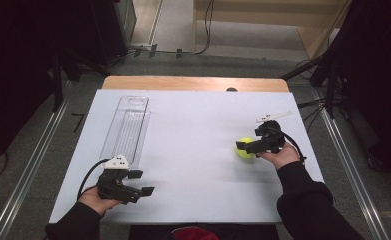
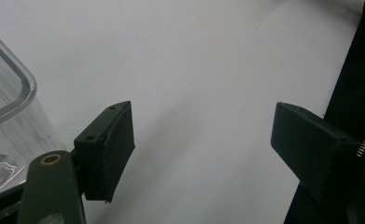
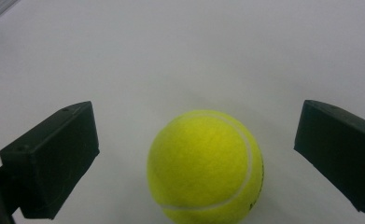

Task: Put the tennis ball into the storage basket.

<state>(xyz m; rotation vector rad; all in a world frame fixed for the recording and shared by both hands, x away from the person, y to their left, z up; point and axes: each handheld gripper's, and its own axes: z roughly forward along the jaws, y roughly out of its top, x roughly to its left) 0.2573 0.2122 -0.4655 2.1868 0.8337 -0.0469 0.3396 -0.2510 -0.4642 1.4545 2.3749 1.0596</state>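
A yellow tennis ball (image 1: pixel 244 149) lies on the white desk (image 1: pixel 193 150), toward its right side and well apart from the clear plastic tray (image 1: pixel 126 127) that stretches lengthwise along the left side. The right gripper (image 1: pixel 246 146), held in the person's right hand (image 1: pixel 282 156), sits low at the ball with its jaws spread wide. In the right gripper view the tennis ball (image 3: pixel 205 167) rests on the desk between the two black jaws of the right gripper (image 3: pixel 203 158), with a clear gap of white surface on each side, so neither jaw touches it. The left gripper (image 1: pixel 142 183), held in the left hand (image 1: pixel 97 202), is near the front left edge of the desk, just in front of the near end of the tray. In the left gripper view its jaws stand wide apart with bare desk between them, holding nothing, and a rounded corner of the clear plastic tray (image 2: pixel 7 116) shows beside the left-hand jaw.
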